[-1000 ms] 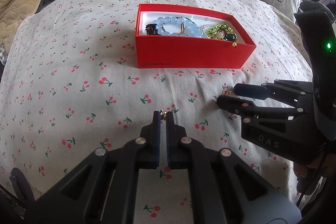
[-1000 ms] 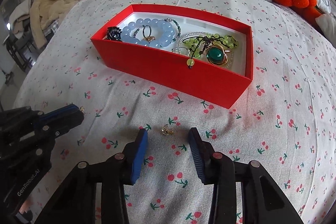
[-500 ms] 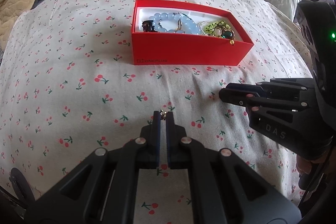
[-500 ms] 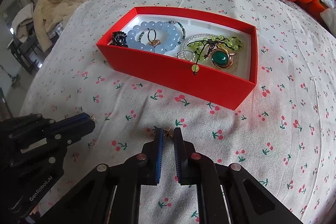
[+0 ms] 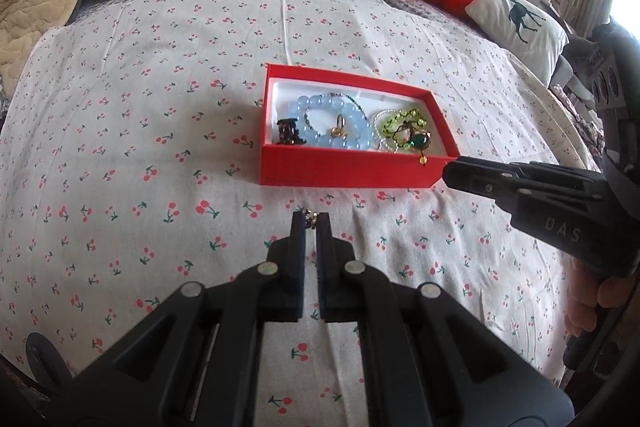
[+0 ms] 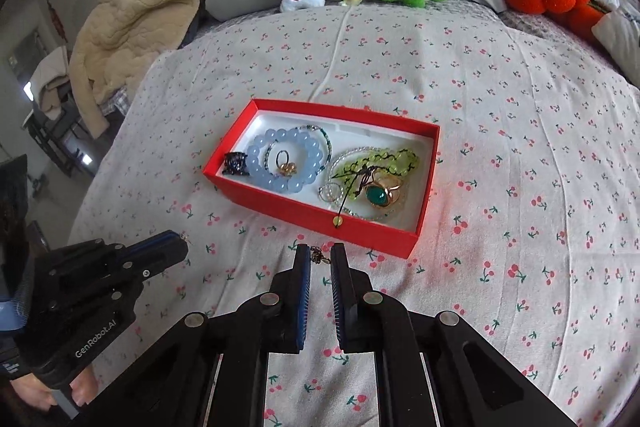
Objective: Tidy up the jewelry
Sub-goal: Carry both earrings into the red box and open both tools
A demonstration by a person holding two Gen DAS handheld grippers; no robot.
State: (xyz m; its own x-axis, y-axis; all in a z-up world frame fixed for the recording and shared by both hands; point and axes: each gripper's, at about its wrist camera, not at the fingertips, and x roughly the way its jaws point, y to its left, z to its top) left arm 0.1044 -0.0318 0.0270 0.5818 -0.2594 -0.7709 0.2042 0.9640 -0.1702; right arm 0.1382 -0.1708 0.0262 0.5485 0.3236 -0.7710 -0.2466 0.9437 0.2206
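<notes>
Both grippers pinch tiny gold earrings: left gripper (image 5: 311, 220) clamped on one earring (image 5: 311, 215), right gripper (image 6: 320, 254) on another gold earring (image 6: 317, 254), held above the cherry-print sheet (image 6: 520, 155) just short of the red box (image 6: 304, 213) of beads

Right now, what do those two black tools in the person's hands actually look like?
Both are black plastic tongs with two flat fingers lined in ribbed blue pads and dotted with round silver pins. The left gripper carries white "GenRobot.AI" lettering on its side; the right gripper reads "DAS". No cables or sleeves show clearly.
</notes>
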